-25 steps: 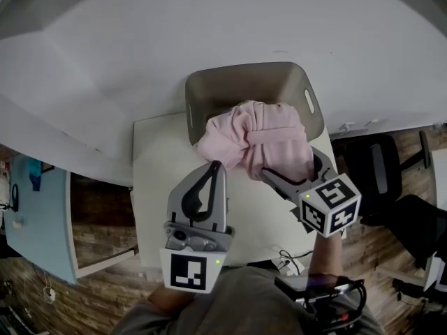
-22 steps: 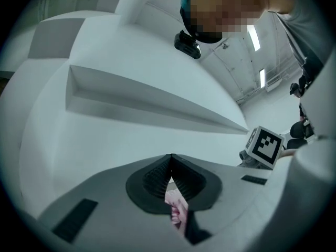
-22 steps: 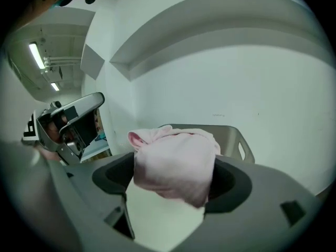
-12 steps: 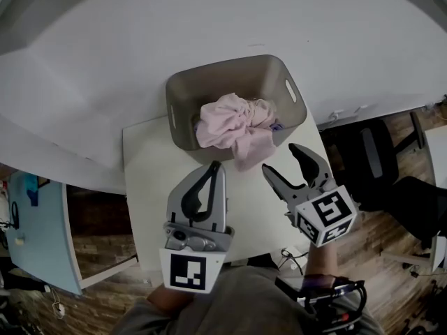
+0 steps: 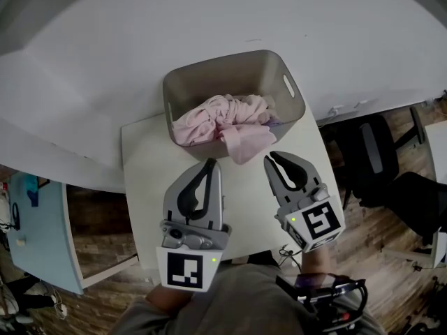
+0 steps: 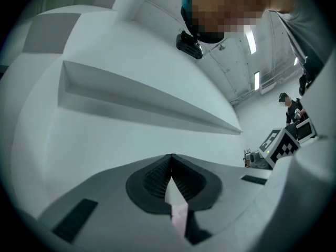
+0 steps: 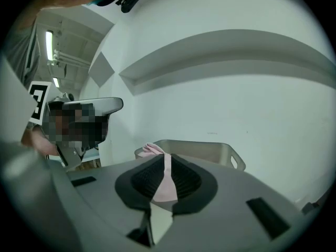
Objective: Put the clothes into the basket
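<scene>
The pink clothes (image 5: 216, 117) lie bunched inside the grey basket (image 5: 230, 60), with one flap (image 5: 248, 144) hanging over its near rim onto the white table (image 5: 150, 180). My right gripper (image 5: 276, 160) hovers just short of that flap; its jaws are closing, tips almost together, with nothing between them. In the right gripper view the basket (image 7: 210, 150) and the pink clothes (image 7: 152, 149) show beyond the jaws. My left gripper (image 5: 209, 163) hangs over the table to the left, shut and empty.
The basket stands at the table's far edge against a white wall. A black office chair (image 5: 377, 166) sits to the right on the wooden floor. A pale blue tabletop (image 5: 35, 215) lies at the far left.
The right gripper let go of the pink clothes, which dropped into the basket. It drew back toward me and its jaws closed. The left gripper barely moved.
</scene>
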### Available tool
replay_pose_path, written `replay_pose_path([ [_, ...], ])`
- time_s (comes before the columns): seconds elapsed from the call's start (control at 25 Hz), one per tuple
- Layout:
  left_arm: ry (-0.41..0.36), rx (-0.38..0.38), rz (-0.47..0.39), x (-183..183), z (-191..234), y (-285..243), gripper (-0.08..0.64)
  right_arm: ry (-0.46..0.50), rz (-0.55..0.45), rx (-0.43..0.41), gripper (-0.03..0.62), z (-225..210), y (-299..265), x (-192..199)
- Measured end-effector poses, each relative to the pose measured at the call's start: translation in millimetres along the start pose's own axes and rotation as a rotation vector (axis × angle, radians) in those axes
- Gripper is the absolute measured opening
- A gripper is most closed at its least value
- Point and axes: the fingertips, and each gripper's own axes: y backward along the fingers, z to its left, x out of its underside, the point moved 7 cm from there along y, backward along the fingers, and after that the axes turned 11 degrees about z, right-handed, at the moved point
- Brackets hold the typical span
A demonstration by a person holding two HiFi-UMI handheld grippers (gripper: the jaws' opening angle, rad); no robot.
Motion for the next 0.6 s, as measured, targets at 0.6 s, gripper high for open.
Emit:
replay_pose_path([
  [0.6,-0.027,-0.020,-0.027,-13,7,23,0.008,0.077,-0.166,0.046,0.006,46,13,-44],
])
